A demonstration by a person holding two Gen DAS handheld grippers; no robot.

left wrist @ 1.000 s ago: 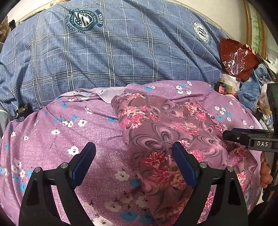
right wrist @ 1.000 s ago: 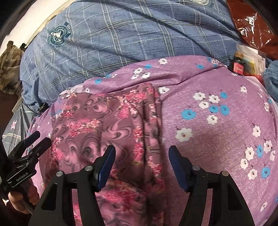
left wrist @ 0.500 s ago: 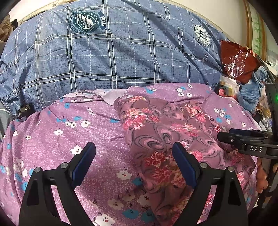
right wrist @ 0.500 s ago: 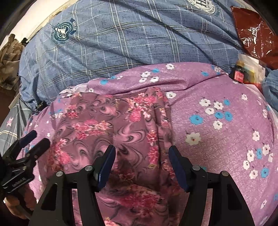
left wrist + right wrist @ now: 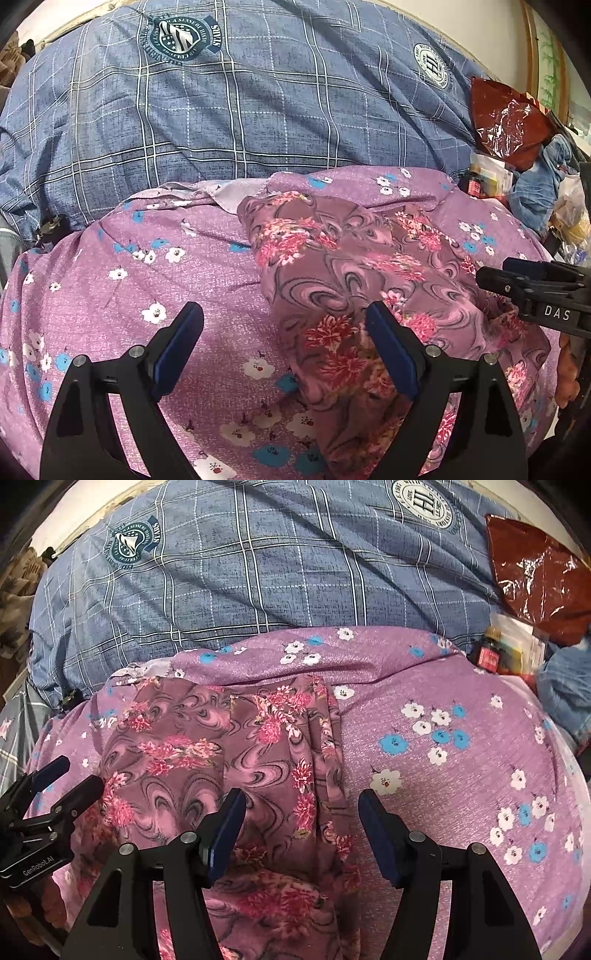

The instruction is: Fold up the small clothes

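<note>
so far, the folding looks partly done, as a judgement from how the cloth lies. the swirl-and-rose patterned garment [image 5: 354, 280] is laid on the purple flowered cloth [image 5: 147, 280], which is spread over a bed covered by a blue checked quilt [image 5: 240, 103]. in the right wrist view a panel of the garment [image 5: 173, 746] appears to be turned over onto the rest, with a straight edge running near to far through its middle, and pleated layers are gathered along its right side. it is narrow and long, so at least one lengthwise fold seems made; a crosswise fold, and some smoothing of the rumpled near end, are probably left. what kind of garment it is cannot be told.

the left tongs [image 5: 284, 350] are held wide apart and nothing is gripped; the garment's left edge lies under the gap, with one finger over the purple cloth and the other over the garment. the right tongs [image 5: 301, 830] stand moderately apart over the pleated right edge, and nothing is pinched between the pads.

as for containers, none is used for the task. at the far right, off the cloth, a dark red plastic bag [image 5: 535, 572] is seen, contents hidden, and beside it a small dark jar with a red label [image 5: 487, 653] among blurred clutter and a blue denim item [image 5: 535, 184].
</note>
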